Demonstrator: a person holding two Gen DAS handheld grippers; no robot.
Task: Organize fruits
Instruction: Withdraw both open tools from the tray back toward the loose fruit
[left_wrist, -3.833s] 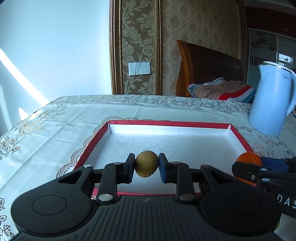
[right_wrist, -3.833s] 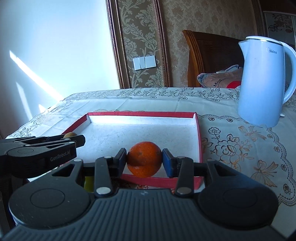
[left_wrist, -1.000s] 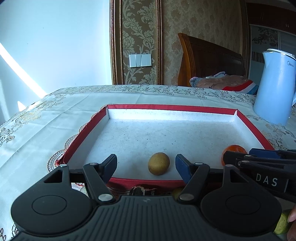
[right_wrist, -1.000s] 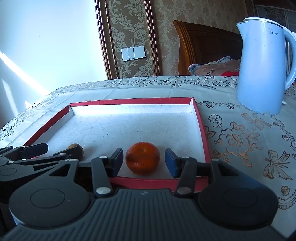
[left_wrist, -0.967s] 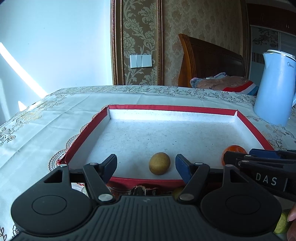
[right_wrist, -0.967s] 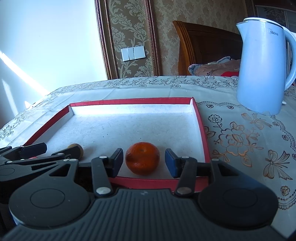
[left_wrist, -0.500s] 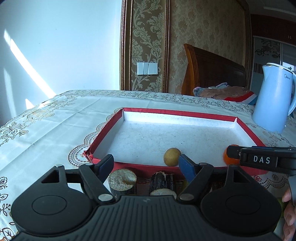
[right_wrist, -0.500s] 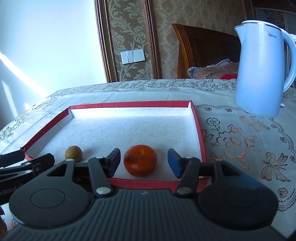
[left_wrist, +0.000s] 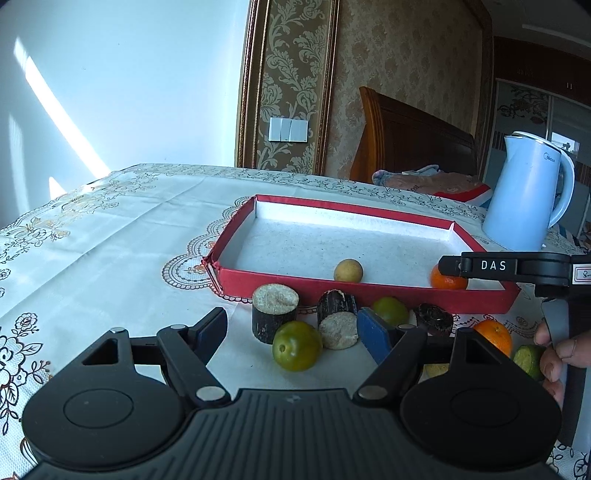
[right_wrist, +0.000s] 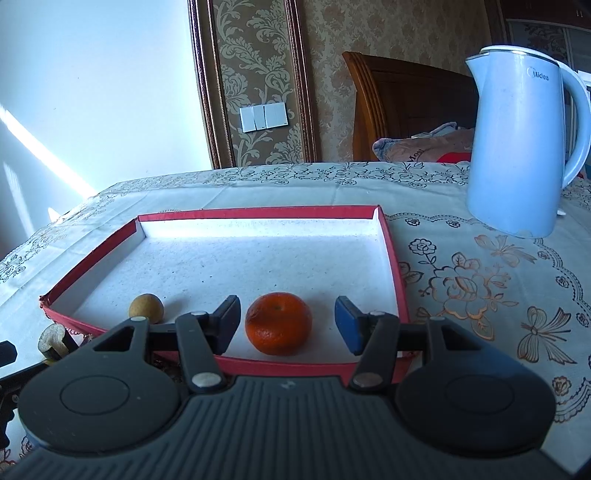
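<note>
both fruits are down in the red tray (right_wrist: 393, 254) and both claws stand released. the left claw (left_wrist: 295, 334) has let go of the small brown-yellow fruit (left_wrist: 348, 270), which sits just inside the near rim, and has pulled back out of the tray; its jaws gape with nothing gripped, hovering over the loose pile on the tabletop (left_wrist: 110, 240). the right claw (right_wrist: 286, 325) has also spread, and the orange (right_wrist: 278, 323) rests on the tray floor between its pads, with clear gaps at 3 and 9 o'clock, so it is not being squeezed. the small fruit lies at 9 o'clock of the orange, well apart from it.

judging by this, two pieces are sorted and the next pick is likely from the pile: a green fruit (left_wrist: 296, 345) lies right in front of the left claw, with dark cut stubs (left_wrist: 274, 312) at its 11 and 1 o'clock, a second green fruit (left_wrist: 389, 311) behind, and another orange (left_wrist: 493, 334) at 3 o'clock near the person's hand (left_wrist: 557, 356).

against the earliest view, both fruits were then clenched over the tray; a second back the left claw was still at the rim, and the pile was hidden.
</note>
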